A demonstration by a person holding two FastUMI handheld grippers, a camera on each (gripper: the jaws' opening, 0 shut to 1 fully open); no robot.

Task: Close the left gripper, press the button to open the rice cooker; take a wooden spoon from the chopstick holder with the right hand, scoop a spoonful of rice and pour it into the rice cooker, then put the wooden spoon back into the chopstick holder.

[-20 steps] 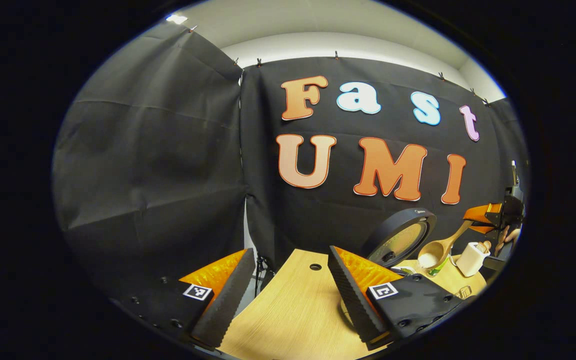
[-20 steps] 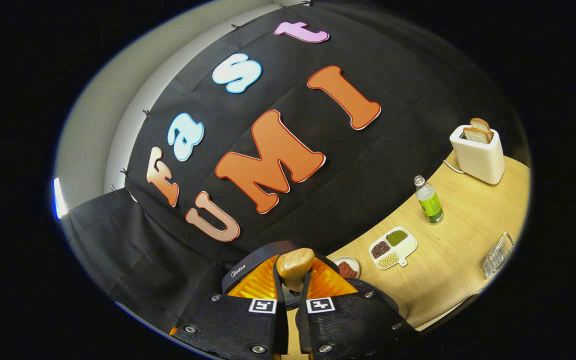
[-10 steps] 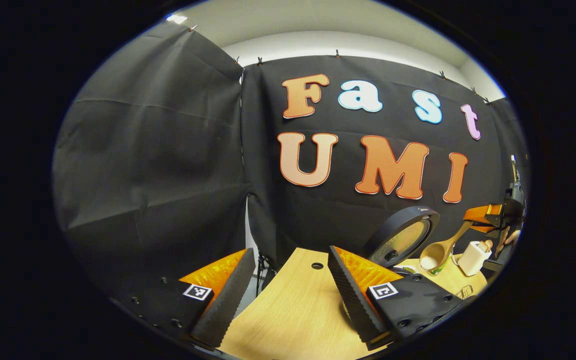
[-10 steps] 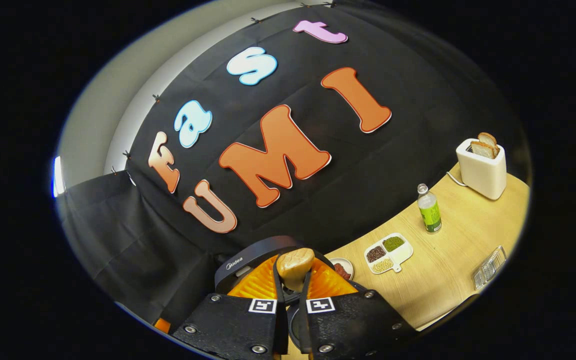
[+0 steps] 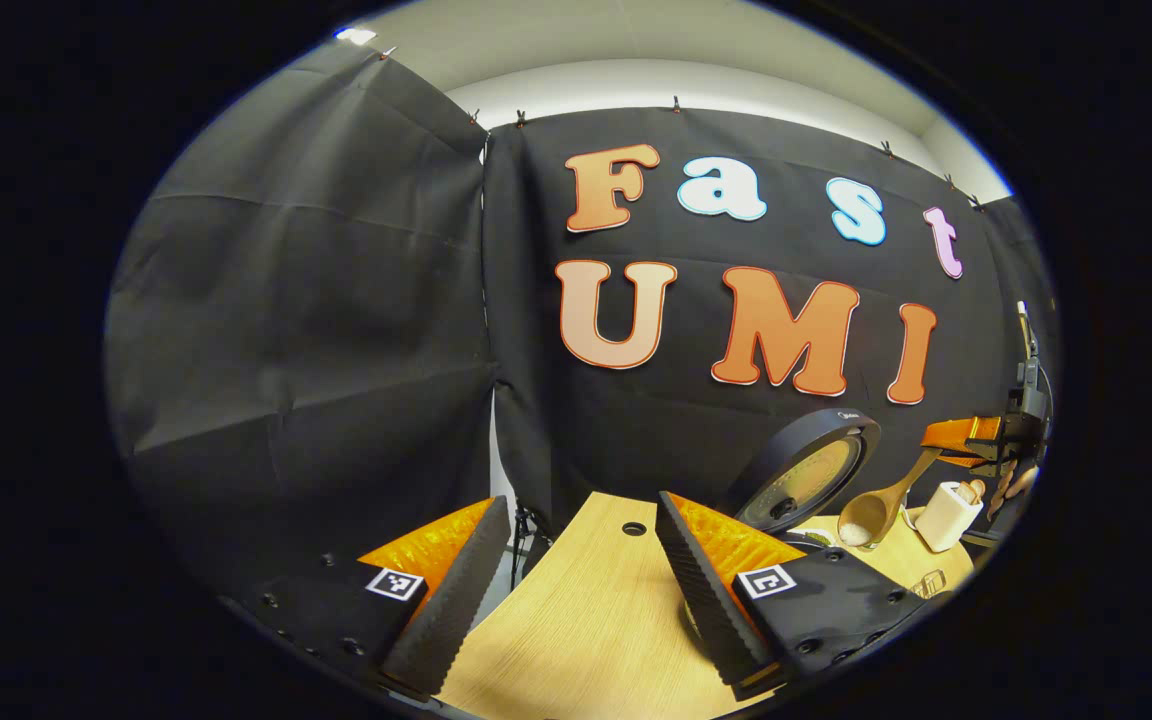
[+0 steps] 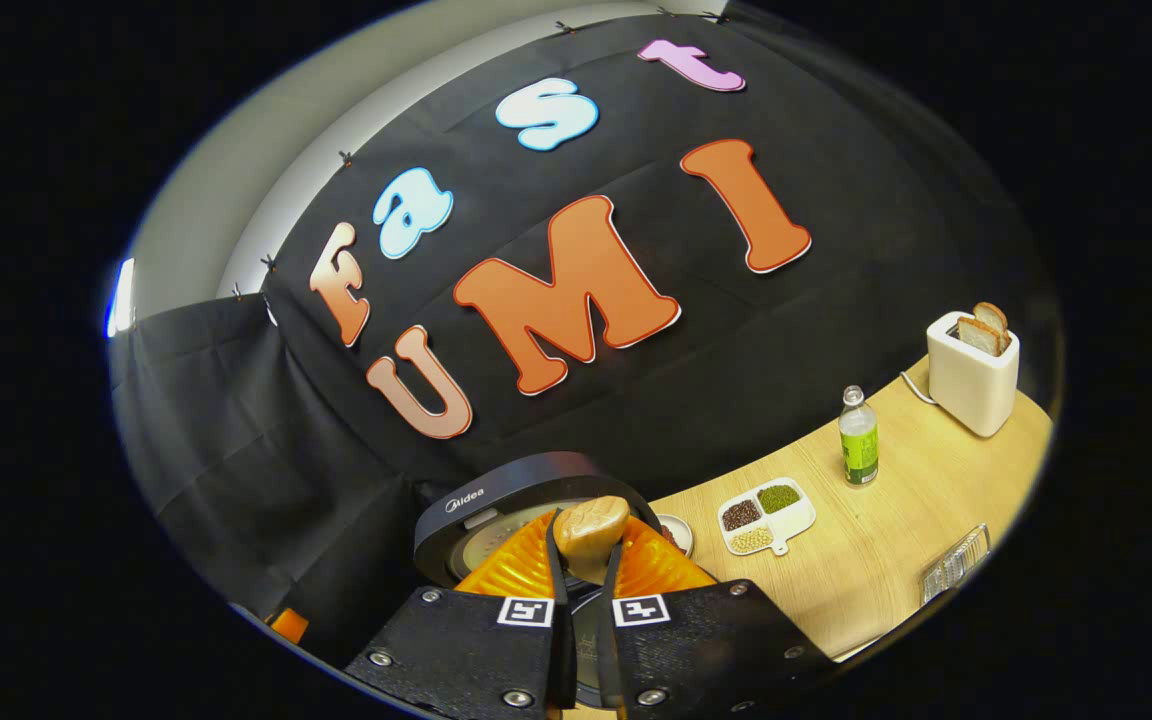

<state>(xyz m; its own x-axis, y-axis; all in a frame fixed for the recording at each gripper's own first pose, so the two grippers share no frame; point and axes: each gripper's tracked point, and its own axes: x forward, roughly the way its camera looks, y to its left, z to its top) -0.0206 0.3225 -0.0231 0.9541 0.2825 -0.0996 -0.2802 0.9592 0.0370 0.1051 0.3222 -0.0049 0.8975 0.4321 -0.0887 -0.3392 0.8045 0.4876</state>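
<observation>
In the left gripper view my left gripper (image 5: 576,565) stands open above the wooden table (image 5: 586,620), nothing between its fingers. Far right there, the rice cooker's round black lid (image 5: 804,468) stands raised. Beside it hangs the wooden spoon (image 5: 876,508), its bowl holding white rice, tilted down toward the cooker; the right gripper (image 5: 976,440) holds its handle. In the right gripper view my right gripper (image 6: 581,560) is shut on the wooden spoon (image 6: 590,528), whose rounded end sticks up between the fingers. The cooker's raised lid (image 6: 496,500) lies just beyond them.
On the table in the right gripper view: a white divided dish of beans (image 6: 766,515), a green bottle (image 6: 858,450), a white toaster with bread (image 6: 974,372), a clear ribbed box (image 6: 954,562), a small dish (image 6: 678,530). A white holder (image 5: 948,514) stands by the cooker.
The right gripper has moved down and toward the cooker with the spoon; the spoon's bowl sits lower and closer to the lid. The left gripper has stayed put and open.
</observation>
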